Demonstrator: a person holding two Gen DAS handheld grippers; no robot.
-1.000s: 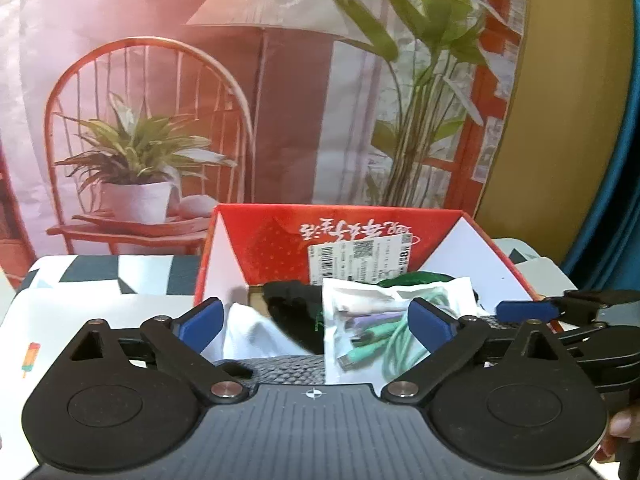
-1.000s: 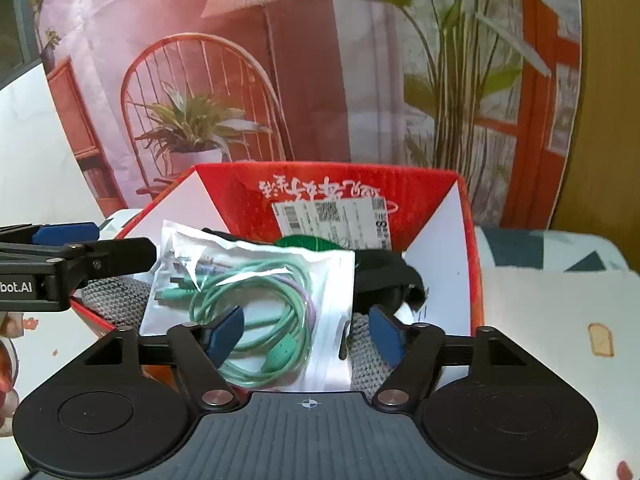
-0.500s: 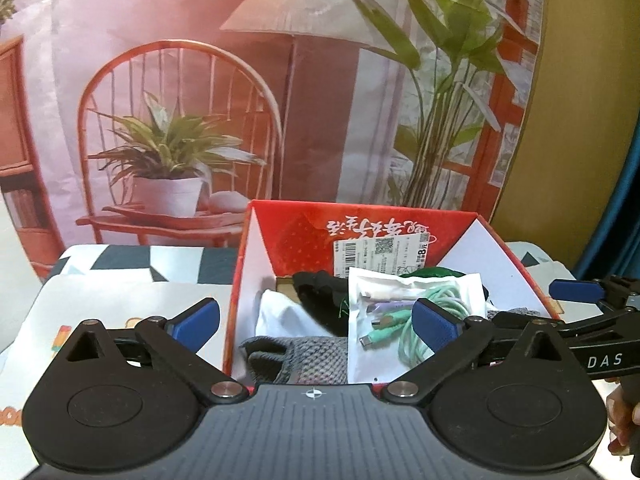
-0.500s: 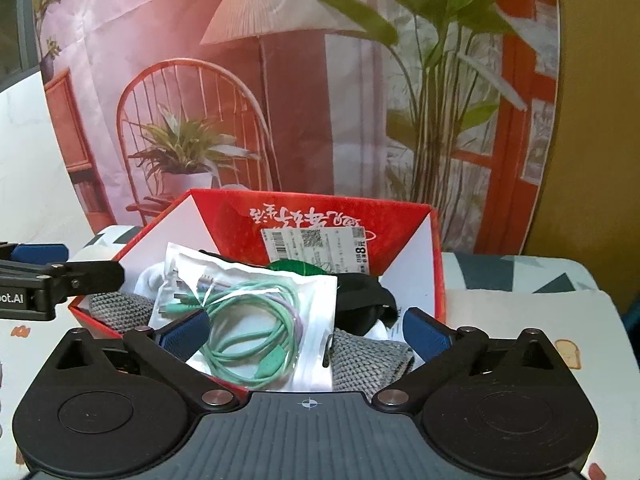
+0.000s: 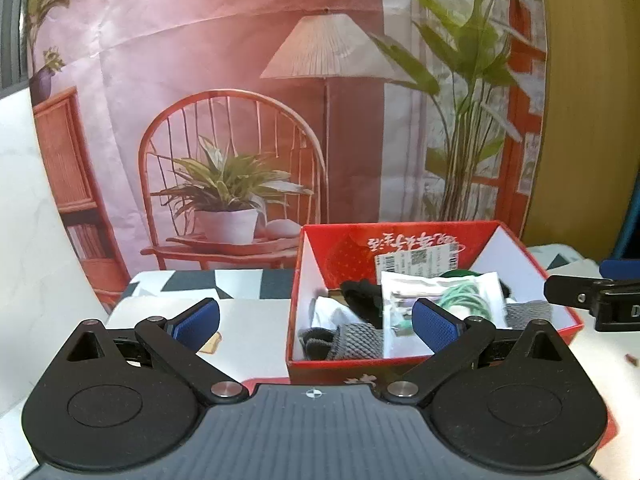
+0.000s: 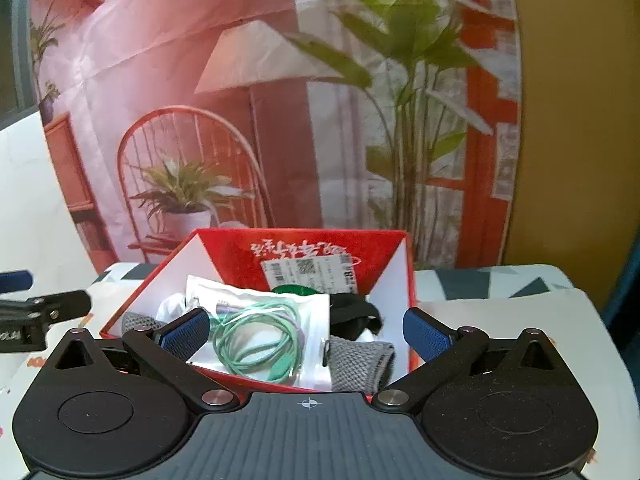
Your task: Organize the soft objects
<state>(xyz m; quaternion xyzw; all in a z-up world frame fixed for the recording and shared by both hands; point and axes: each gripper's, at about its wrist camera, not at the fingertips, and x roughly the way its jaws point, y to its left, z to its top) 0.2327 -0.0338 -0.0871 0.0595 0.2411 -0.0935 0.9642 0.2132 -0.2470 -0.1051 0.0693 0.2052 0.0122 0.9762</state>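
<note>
A red cardboard box (image 5: 348, 248) (image 6: 240, 244) stands open on the table. Inside it lie a clear bag of green cables (image 5: 452, 296) (image 6: 260, 332), a grey knit piece (image 5: 356, 340) (image 6: 360, 364), a black fabric item (image 5: 360, 292) (image 6: 352, 312) and a white cloth (image 5: 328, 314). My left gripper (image 5: 316, 320) hangs open just before the box's near left corner, with nothing between its pads. My right gripper (image 6: 306, 332) stands wide open above the box's near edge and touches nothing. Each gripper shows at the side of the other's view.
The table wears a white cloth (image 5: 248, 320) (image 6: 500, 320) with small printed pictures and dark triangles. Behind the box hangs a printed backdrop (image 5: 240, 120) of a chair, a lamp and plants. A yellow wall (image 6: 580, 120) lies to the right.
Both grippers have drawn back from the box and risen, so the box looks smaller and farther. The right gripper's jaws have widened. The cable bag stays lying in the box.
</note>
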